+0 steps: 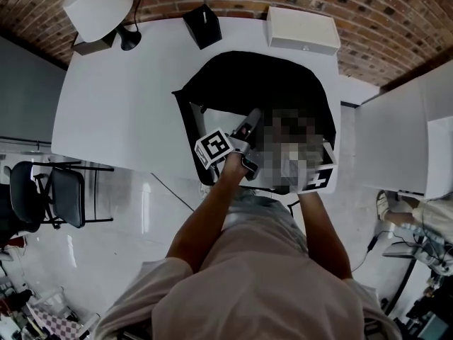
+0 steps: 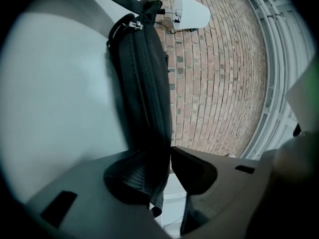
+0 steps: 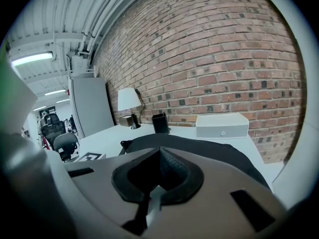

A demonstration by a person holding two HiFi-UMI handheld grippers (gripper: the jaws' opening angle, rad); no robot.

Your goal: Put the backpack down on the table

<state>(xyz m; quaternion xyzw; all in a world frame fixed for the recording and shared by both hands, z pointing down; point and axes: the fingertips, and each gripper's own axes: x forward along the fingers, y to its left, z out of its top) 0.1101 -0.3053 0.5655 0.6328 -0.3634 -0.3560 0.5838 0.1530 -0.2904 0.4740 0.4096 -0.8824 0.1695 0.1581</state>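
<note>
The black backpack [image 1: 255,91] lies flat on the white table [image 1: 120,105], close to its near edge. My left gripper [image 1: 249,122] reaches in at the bag's near left side. In the left gripper view a fold of the backpack [image 2: 147,83] runs between the jaws of that gripper [image 2: 167,171]; the jaws stand wide and do not squeeze it. My right gripper [image 3: 159,156] has its pads together with nothing visible between them, and the backpack [image 3: 209,151] spreads just beyond. In the head view only its marker cube [image 1: 316,178] shows, at the bag's near right.
Along the brick wall stand a white lamp [image 1: 99,6], a black holder [image 1: 203,25] and a white box [image 1: 303,28]. A black chair [image 1: 56,193] stands on the floor to the left. A second white table [image 1: 396,140] adjoins on the right.
</note>
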